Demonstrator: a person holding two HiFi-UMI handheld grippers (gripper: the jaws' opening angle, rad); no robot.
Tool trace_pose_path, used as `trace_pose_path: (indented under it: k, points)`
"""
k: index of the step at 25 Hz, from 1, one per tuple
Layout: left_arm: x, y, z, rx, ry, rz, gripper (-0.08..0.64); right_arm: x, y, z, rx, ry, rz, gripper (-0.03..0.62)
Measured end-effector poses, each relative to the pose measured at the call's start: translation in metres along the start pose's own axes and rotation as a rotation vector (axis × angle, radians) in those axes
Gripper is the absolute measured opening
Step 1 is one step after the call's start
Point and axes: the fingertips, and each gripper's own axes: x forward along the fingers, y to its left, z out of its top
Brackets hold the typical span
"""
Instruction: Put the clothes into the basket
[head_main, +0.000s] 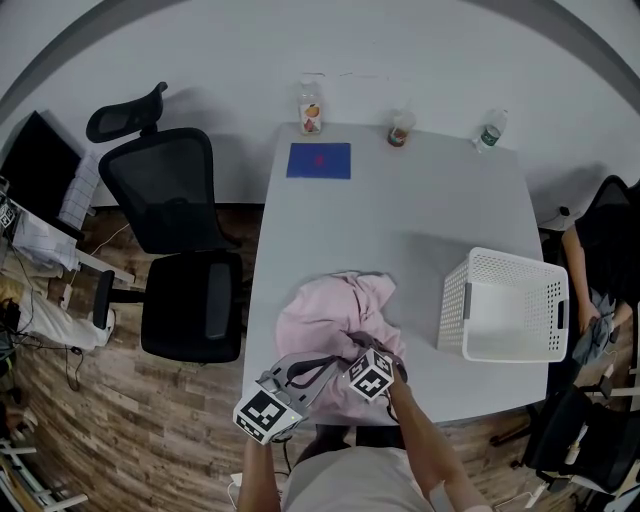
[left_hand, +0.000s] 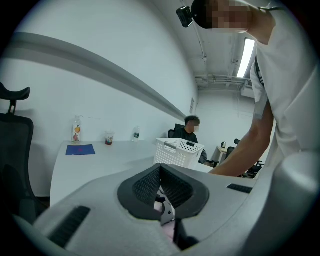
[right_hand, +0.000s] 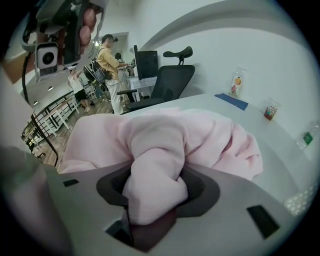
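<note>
The room has a wood floor and a white wall. A black chair (head_main: 175, 250) stands to the left of a white bench (head_main: 400, 210). At the far edge of the bench there is a blue mat (head_main: 319, 160), a bottle (head_main: 310, 107), a cup (head_main: 400, 130) and a small bottle (head_main: 490, 130).

The pink clothes (head_main: 335, 310) lie in a soft heap on the bench, close to the near edge. The white basket (head_main: 452, 305) sits on the bench to the right of the heap. It does not touch the clothes, and it has nothing in it.

The right tongs (right_hand: 157, 185) point down into the heap. They are partly closed and squeeze a thick fold of the pink clothes between the two dark pads.

The left tongs (left_hand: 160, 172) are just beside the heap, at its near left side, and lie almost flat. Their tips are pressed together. A little pink shows through the gap behind the tips, but nothing is pinched there.
</note>
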Motion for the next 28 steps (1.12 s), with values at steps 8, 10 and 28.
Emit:
trace_pose_path:
  k: [8, 10, 28]
  points:
    - [-0.002, -0.003, -0.006, 0.030, 0.001, -0.007, 0.002, -0.011, 0.001, 0.008, 0.064, -0.064, 0.000, 0.195]
    - [-0.003, -0.003, -0.005, 0.029, 0.000, -0.007, 0.002, -0.017, 0.001, 0.012, 0.087, -0.090, 0.004, 0.190]
    - [-0.014, -0.014, 0.017, 0.049, -0.005, 0.002, 0.002, -0.102, -0.004, 0.070, 0.225, -0.359, -0.009, 0.178]
